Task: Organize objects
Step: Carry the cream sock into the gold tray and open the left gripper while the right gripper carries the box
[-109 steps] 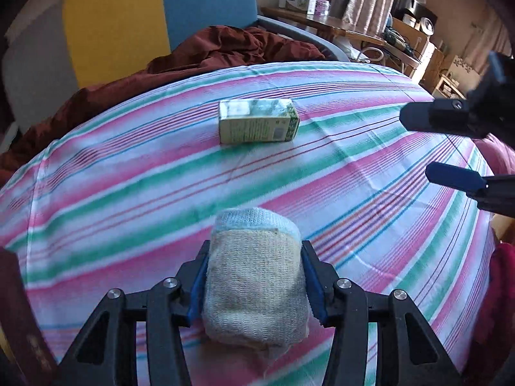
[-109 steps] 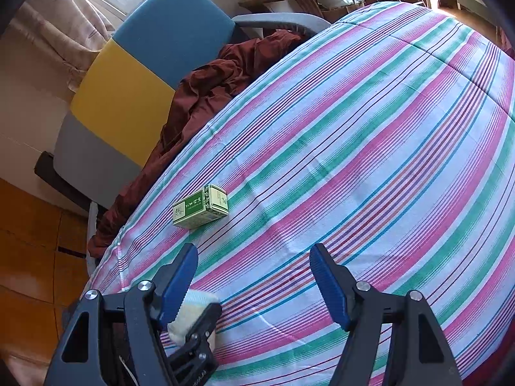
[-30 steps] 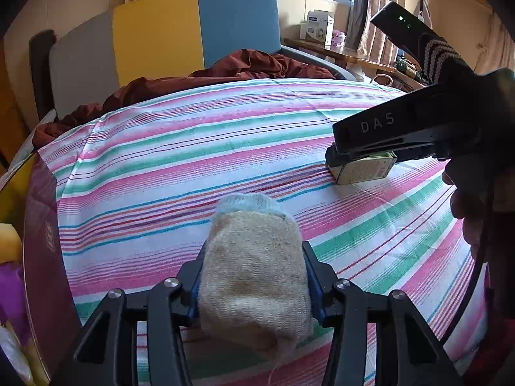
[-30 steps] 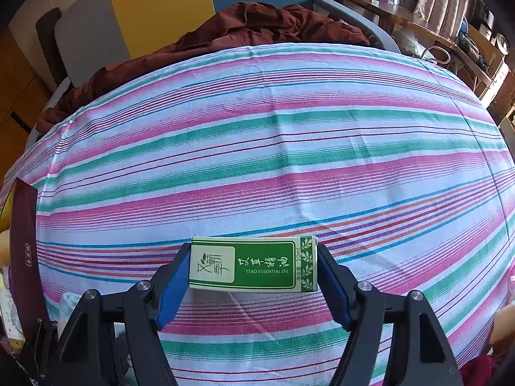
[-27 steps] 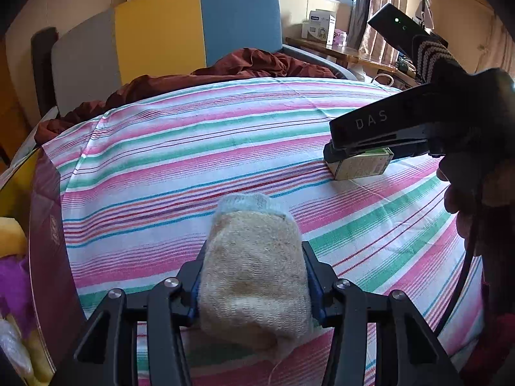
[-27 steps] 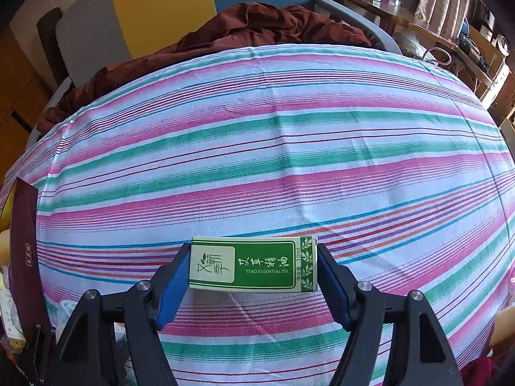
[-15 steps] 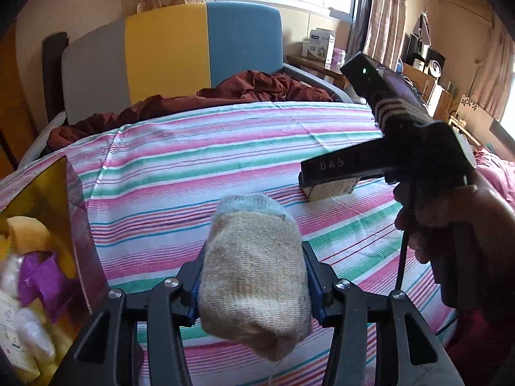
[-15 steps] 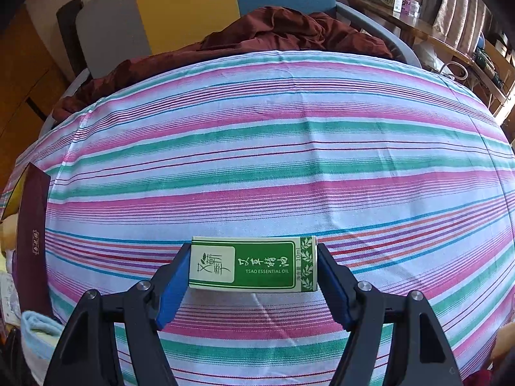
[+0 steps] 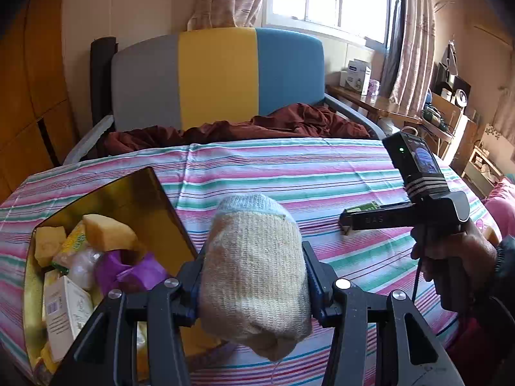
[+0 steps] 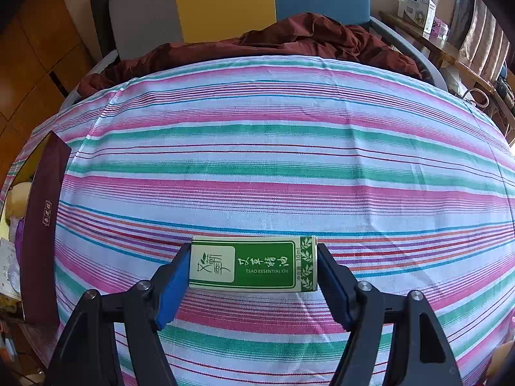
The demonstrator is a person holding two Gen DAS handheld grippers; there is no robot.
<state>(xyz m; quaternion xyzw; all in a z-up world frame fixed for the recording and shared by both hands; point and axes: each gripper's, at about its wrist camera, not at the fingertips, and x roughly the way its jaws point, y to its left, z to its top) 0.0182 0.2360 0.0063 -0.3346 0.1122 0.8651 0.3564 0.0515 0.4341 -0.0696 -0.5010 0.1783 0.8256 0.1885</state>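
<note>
Woollen sock roll (image 9: 254,267) sat clamped in your left gripper (image 9: 254,276), lifted toward the gold-lined box (image 9: 141,193) at 9 o'clock for dropping in. Your right gripper (image 10: 252,268) pinched the green carton (image 10: 254,263) end to end, low over the striped cloth (image 10: 273,148).

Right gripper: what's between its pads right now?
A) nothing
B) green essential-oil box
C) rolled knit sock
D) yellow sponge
B: the right gripper has both blue pads pressed against the ends of the green essential-oil box, held over the striped sheet; the rolled sock sits in the left gripper.
</note>
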